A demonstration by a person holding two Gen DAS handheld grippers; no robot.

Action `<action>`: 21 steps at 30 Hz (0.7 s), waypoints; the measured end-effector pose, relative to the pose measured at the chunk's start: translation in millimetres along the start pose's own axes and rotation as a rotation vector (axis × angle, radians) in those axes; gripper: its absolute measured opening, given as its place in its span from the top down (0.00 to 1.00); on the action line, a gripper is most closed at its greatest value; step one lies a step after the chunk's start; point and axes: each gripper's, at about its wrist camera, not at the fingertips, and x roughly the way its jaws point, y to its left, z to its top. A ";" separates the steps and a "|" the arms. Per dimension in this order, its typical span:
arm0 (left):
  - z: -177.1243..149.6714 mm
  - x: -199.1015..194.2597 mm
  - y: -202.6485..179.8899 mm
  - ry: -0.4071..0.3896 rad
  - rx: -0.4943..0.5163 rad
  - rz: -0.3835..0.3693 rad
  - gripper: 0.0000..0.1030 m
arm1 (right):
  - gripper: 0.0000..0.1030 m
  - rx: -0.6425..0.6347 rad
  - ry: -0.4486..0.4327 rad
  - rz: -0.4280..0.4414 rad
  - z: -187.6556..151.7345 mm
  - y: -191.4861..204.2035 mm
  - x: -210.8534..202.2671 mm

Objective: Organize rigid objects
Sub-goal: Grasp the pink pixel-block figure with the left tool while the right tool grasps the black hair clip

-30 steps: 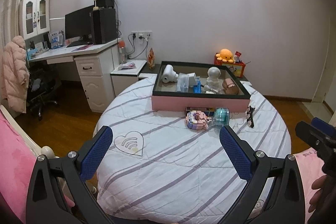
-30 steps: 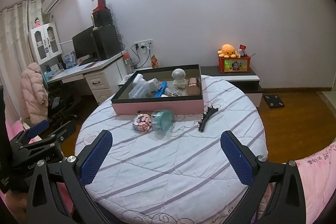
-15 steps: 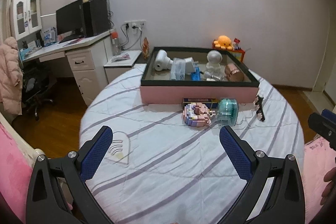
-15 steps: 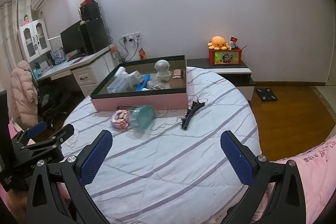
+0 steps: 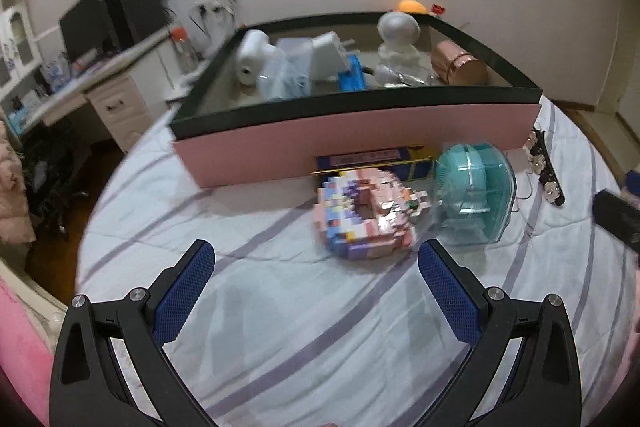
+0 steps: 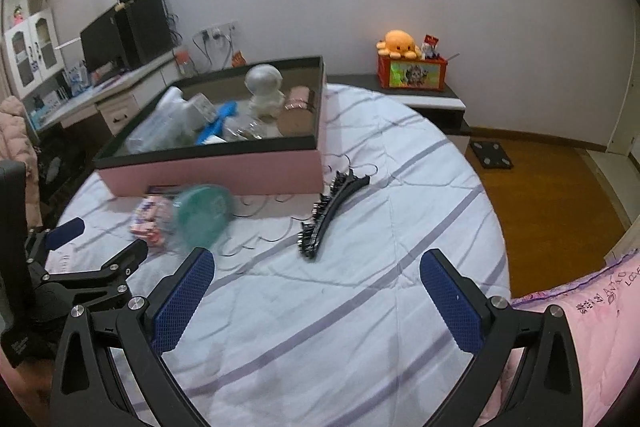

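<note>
Desk (image 6: 100, 95): far left against the wall, a black monitor (image 6: 106, 41) and dark speakers standing on it.
Left gripper (image 5: 316, 269): held low over the near part of the striped bedcover (image 5: 280, 327), blue-padded fingers (image 5: 184, 287) spread wide with nothing between them; the brick donut lies just beyond the gap.
Pink tray (image 5: 360, 135): a shallow box with a black rim, sitting on the far half of the round bed.
Inside the tray: at the left a white roll-shaped item (image 5: 252, 57), then clear plastic packets and a blue piece (image 5: 352, 77), then a white astronaut figure (image 5: 400, 39), and at the right end a copper-coloured cylinder (image 5: 460, 63) lying on its side.
Flat blue box (image 5: 372, 161): on the cover, tight against the tray's near wall.
Brick donut (image 5: 368, 211): a pastel block-built ring, just in front of the blue box, touching or nearly touching the teal case on its right.
Teal case (image 5: 474, 197): a clear-shelled rounded container, near the tray's right corner.
Black hair clip (image 6: 332, 205): a long studded bar lying on the cover right of the teal case, a thin dark cord looping beside it.
Right gripper (image 6: 316, 289): over the near cover on the right, jaws wide apart and empty, the hair clip lying beyond them.
Orange plush (image 6: 400, 43): far right, on top of a red box on a low shelf by the wall.
</note>
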 end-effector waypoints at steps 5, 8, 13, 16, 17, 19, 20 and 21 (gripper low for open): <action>14.3 19.2 -9.0 0.039 0.020 -0.015 0.00 | 0.00 -0.005 0.042 -0.026 7.9 -4.0 28.0; 19.8 32.9 -11.7 0.089 0.022 -0.025 0.00 | 0.00 -0.008 0.063 -0.036 14.2 -4.7 41.9; 25.5 40.1 -8.5 0.096 -0.022 -0.084 0.11 | 0.00 -0.014 0.109 -0.048 23.1 -4.2 67.9; 22.9 36.1 -7.9 0.077 -0.021 -0.087 0.32 | 0.05 -0.020 0.126 -0.057 24.7 -2.3 77.3; 22.6 34.6 -7.7 0.071 -0.022 -0.090 0.34 | 0.10 -0.028 0.136 -0.064 25.0 -0.7 81.0; 21.2 32.8 -5.8 0.068 -0.037 -0.104 0.34 | 0.20 -0.044 0.128 -0.058 25.3 2.1 79.6; 19.9 31.3 -3.3 0.065 -0.050 -0.115 0.34 | 0.34 -0.052 0.123 -0.055 25.1 3.4 78.5; 20.1 31.7 -0.5 0.063 -0.060 -0.122 0.34 | 0.43 -0.060 0.120 -0.050 24.5 4.7 77.4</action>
